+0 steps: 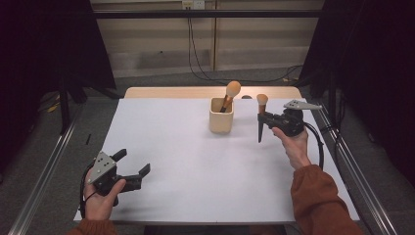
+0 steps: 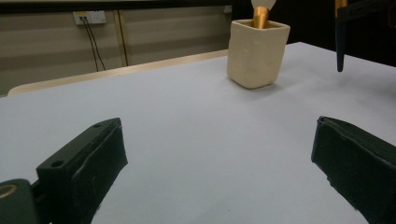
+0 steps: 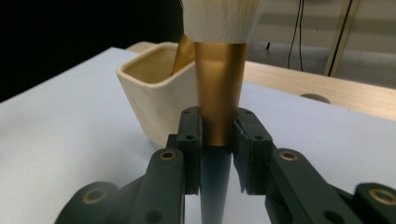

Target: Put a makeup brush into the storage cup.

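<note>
Two brushes: one stands in the cup (image 1: 221, 117) at the far middle of the bench (image 1: 195, 161), the other brush (image 1: 261, 117) is clamped upright in the right hand-held gripper (image 1: 266, 119) – above the bench, just right of the cup. Left hand-held gripper (image 1: 133, 166) sits near the front-left edge, jaws wide, w/ nothing between them.

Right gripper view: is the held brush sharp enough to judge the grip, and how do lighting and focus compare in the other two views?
Right gripper view: brush ferrule sharp between the right gripper's pads, bristles overexposed, backdrop soft. Left gripper view: near jaws slightly soft, cup clear, light even. High view: dim, dark curtains at the sides, faint shadows on the table.
</note>
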{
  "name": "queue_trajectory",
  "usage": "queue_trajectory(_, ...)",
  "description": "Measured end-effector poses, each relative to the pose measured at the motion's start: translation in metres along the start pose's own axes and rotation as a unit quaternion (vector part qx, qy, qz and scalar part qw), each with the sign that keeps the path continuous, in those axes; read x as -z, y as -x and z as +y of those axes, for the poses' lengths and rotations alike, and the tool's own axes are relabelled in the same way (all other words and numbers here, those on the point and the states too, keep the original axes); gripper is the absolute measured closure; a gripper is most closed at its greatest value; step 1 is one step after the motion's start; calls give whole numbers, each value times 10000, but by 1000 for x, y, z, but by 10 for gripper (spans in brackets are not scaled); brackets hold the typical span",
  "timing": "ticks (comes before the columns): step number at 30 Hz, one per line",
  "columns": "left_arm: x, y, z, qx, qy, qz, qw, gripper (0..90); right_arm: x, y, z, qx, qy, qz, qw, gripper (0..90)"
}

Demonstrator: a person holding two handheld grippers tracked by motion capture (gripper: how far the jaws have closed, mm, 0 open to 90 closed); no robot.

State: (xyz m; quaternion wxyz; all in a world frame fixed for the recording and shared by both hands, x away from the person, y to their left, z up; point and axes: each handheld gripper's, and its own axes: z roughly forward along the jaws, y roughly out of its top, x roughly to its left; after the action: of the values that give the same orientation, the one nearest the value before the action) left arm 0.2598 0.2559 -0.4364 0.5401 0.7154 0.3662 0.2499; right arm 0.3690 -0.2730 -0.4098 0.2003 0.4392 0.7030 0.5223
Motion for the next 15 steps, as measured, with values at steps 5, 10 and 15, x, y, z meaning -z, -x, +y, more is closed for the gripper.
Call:
queue_trajectory(5, 0, 1, 0, 2, 12, 2, 10000, 28, 3, -4, 7, 31, 129, 81, 9999, 744)
queue_trajectory(10, -1, 1, 0, -45, -23, -13, 10000, 28, 4, -7, 14, 22, 233, 205, 9995, 744)
queue_trajectory(15, -1, 1, 0, -12, -17, 15, 10000, 28, 4, -12, 23, 84, 323, 282, 9990, 744)
